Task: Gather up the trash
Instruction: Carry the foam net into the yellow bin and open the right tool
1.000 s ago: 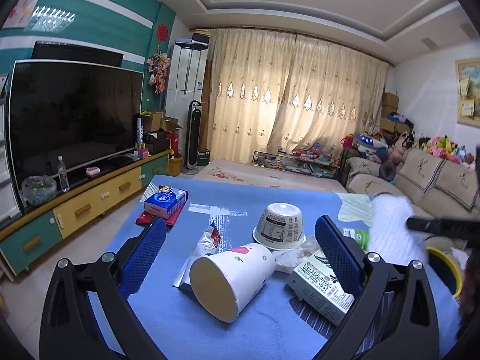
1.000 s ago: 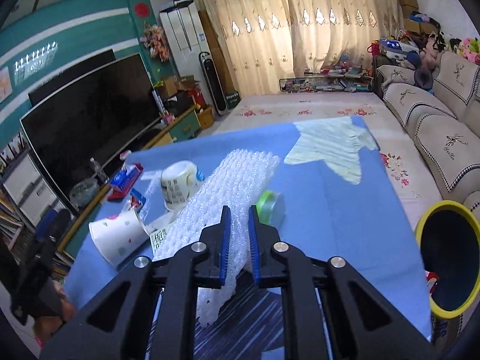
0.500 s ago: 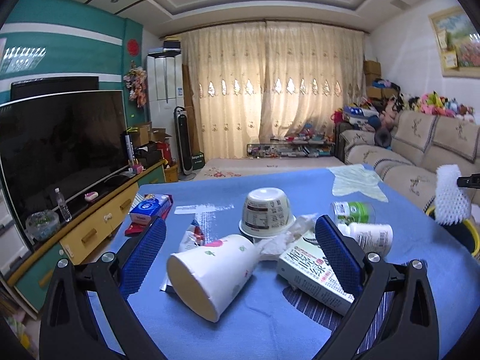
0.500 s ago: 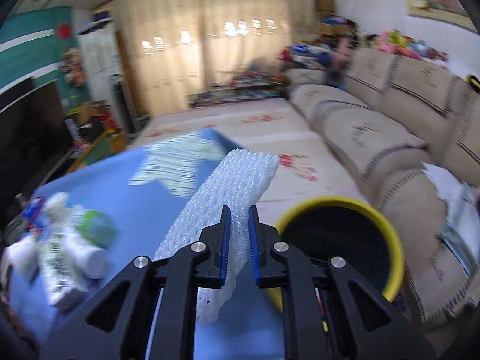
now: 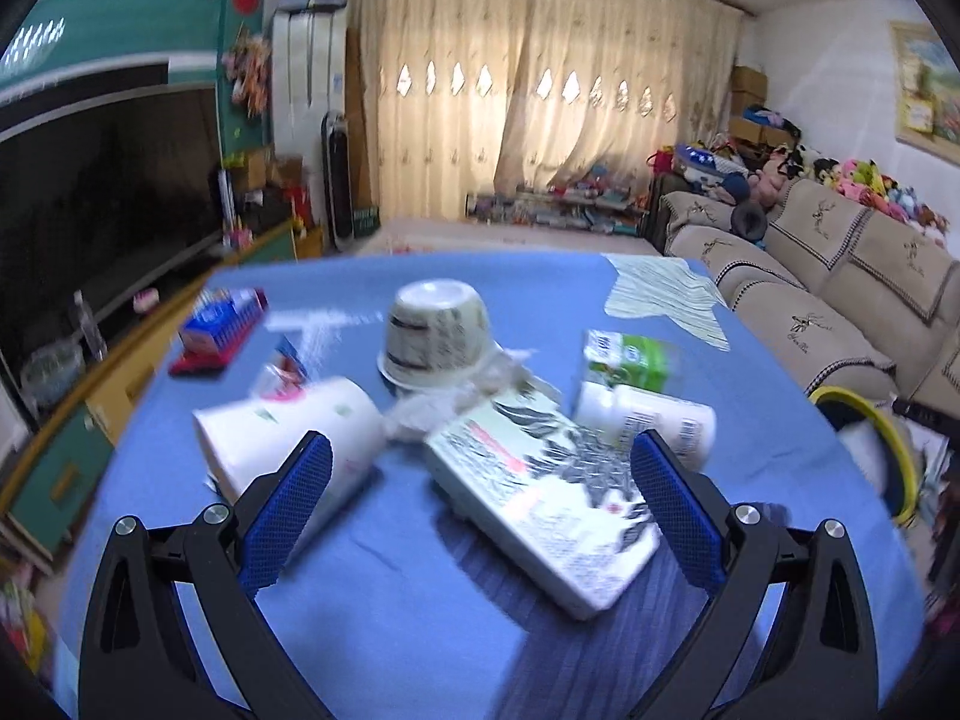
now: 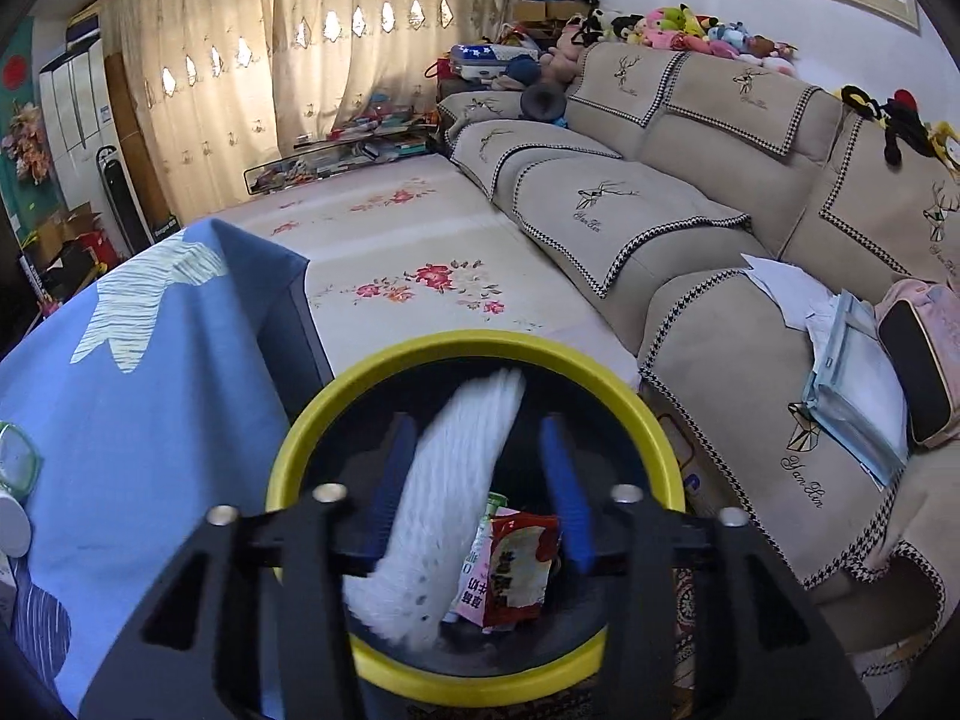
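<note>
Right tongs (image 6: pixel 477 468) wide apart over the yellow bin (image 6: pixel 600 369), foam netting (image 6: pixel 444 498) loose between them, may snag a pad; left tongs (image 5: pixel 480 474) spread empty above desk (image 5: pixel 420 612) litter.

Bare blue table (image 5: pixel 420 630) lies open directly ahead of the left hand-held gripper (image 5: pixel 480 495), whose jaws stand wide apart; beyond it the way is blocked by a flat carton (image 5: pixel 540 510), a tipped paper cup (image 5: pixel 288 438), an upturned bowl (image 5: pixel 435 330) and a white bottle (image 5: pixel 654 426), packed close together. The right hand-held gripper (image 6: pixel 477 483), jaws apart, sits over the mouth of the yellow-rimmed bin (image 6: pixel 648 420), where white foam netting (image 6: pixel 444 510) and snack wrappers (image 6: pixel 510 570) fill much of the opening, with the sofa (image 6: pixel 690 222) just beside.
</note>
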`<action>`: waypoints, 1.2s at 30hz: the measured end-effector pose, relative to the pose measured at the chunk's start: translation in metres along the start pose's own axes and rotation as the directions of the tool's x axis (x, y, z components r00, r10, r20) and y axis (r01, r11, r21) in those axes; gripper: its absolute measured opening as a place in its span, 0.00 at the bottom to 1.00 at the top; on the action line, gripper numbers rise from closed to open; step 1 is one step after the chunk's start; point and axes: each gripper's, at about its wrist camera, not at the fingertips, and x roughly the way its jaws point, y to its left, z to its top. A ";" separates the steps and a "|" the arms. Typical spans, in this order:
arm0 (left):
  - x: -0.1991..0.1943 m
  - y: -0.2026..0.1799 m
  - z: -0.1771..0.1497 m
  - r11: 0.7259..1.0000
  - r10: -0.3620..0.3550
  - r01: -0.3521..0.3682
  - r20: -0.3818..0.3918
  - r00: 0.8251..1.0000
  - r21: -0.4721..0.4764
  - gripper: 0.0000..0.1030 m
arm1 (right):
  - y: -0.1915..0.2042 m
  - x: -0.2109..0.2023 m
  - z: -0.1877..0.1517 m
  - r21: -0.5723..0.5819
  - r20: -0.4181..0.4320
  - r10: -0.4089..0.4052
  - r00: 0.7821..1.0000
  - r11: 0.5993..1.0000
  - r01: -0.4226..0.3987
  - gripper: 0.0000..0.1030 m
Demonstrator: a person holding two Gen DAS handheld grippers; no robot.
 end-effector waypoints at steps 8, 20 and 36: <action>0.035 -0.042 -0.008 0.995 0.056 -0.065 -0.126 0.990 -0.070 0.95 | -0.005 -0.002 -0.003 0.016 -0.012 0.067 0.998 0.998 -0.066 0.45; 0.062 -0.054 -0.023 0.986 0.111 -0.135 -0.219 0.970 -0.102 0.95 | -0.003 0.007 -0.006 0.033 -0.040 0.152 0.988 0.988 -0.150 0.48; 0.039 -0.005 -0.030 0.977 0.054 -0.114 -0.314 0.948 -0.178 0.91 | 0.001 0.006 -0.005 0.038 -0.051 0.198 0.979 0.980 -0.196 0.50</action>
